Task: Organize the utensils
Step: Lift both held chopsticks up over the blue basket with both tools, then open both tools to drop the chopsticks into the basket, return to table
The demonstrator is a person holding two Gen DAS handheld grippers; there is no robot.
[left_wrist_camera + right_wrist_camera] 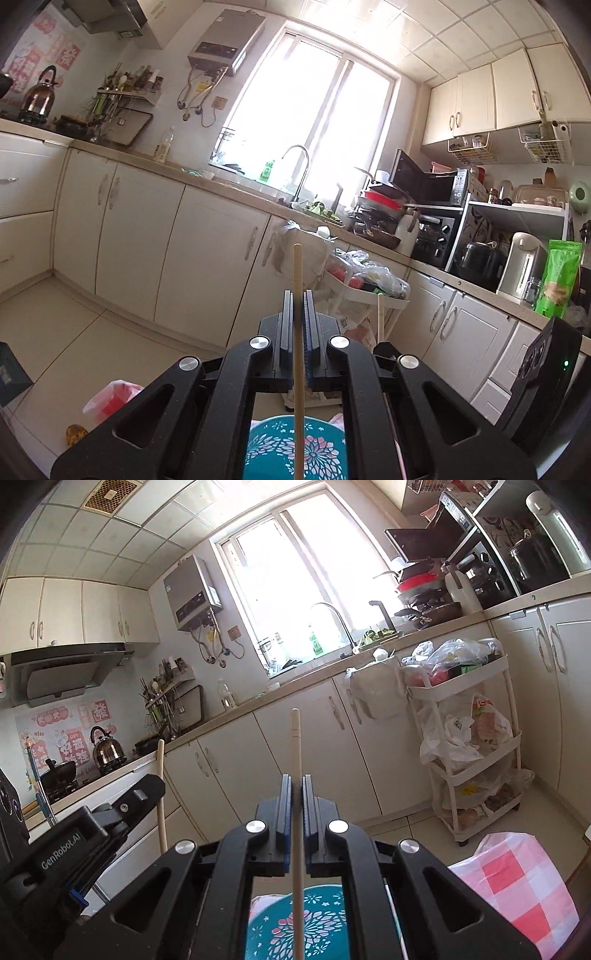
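Your left gripper (297,295) and right gripper (296,779) each pinch one chopstick (297,273) upright at frame centre (second chopstick (296,738)), so either may pivot or slip above the teal bowl (317,926).

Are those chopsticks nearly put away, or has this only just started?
Somewhere in the middle, I'd say. Nothing visibly put away yet. In hand: the left tongs are shut on one chopstick, the right tongs on another, both held upright above a teal patterned container. Left to do: set each chopstick down, probably into that container; no other utensils to be sorted show here.
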